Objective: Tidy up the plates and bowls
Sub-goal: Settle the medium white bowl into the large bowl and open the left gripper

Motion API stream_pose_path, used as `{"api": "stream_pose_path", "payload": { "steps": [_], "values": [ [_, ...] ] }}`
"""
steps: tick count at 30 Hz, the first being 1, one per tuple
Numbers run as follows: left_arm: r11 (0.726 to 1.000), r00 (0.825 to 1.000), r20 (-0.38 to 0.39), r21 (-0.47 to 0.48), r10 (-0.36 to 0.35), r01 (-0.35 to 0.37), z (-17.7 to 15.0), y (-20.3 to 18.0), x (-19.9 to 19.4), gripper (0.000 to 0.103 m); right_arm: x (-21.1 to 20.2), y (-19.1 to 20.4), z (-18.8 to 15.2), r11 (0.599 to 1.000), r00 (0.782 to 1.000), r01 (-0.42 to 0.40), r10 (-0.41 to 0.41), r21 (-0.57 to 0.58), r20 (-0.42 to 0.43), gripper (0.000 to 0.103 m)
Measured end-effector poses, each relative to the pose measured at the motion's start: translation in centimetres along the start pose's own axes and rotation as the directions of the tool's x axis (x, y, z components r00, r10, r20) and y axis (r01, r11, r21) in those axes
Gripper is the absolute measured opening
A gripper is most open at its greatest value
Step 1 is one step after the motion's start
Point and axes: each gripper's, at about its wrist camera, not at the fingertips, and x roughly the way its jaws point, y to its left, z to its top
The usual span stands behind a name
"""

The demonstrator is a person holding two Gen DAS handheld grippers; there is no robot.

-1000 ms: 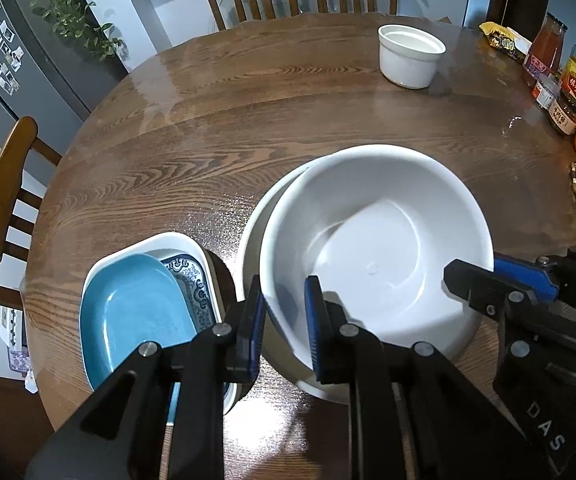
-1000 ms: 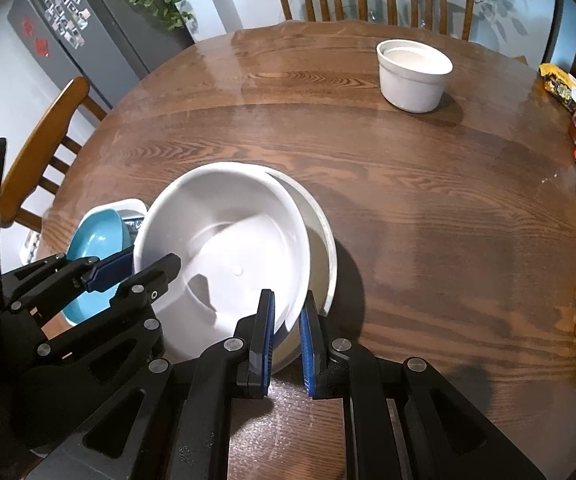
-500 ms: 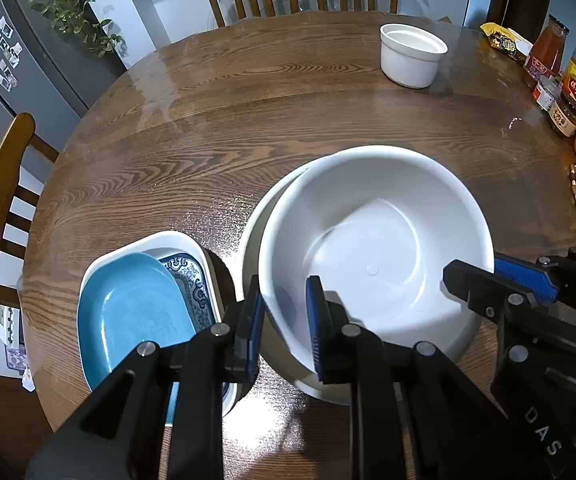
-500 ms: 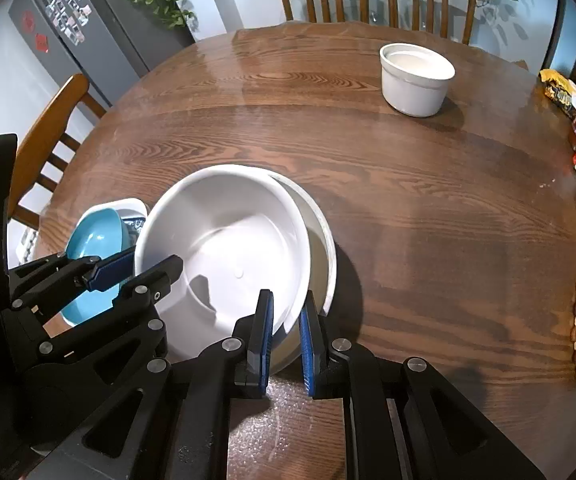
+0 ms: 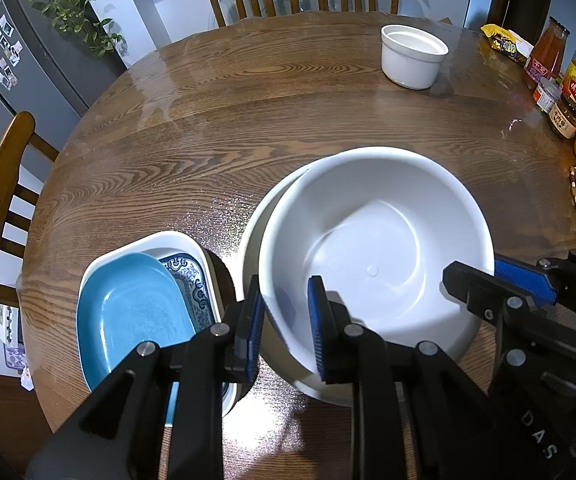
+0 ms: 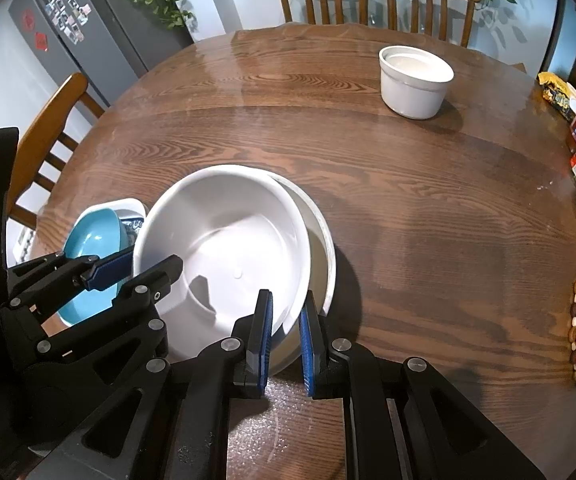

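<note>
Bowl held at two spots on its rim, sitting a bit crooked in the wider bowl under it.

The big round white bowl [image 5: 376,248] is the landmark. It rests on the brown wooden counter [image 5: 247,120], open side up, inside a wider white bowl [image 6: 322,240]. Being round, it has no long side. The left hand-held gripper [image 5: 283,320] stands over its near left rim, its jaws opening, with the rim between the pads. The right hand-held gripper [image 6: 285,328] is squeezed shut on the near right rim. Both are equally near. Left of the bowl sits a blue oval dish [image 5: 127,312] in a white tray [image 5: 175,240]. A small white pot [image 6: 414,80] stands far behind it.
</note>
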Motion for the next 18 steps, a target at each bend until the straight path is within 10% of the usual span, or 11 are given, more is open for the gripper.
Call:
{"api": "stream_pose_path", "payload": {
  "steps": [18],
  "values": [
    [1.000,1.000,0.003,-0.002,0.000,0.000,0.01,0.07,-0.04,0.020,-0.04,-0.03,0.00,1.000,1.000,0.000,0.000,0.002,0.000,0.013]
  ]
}}
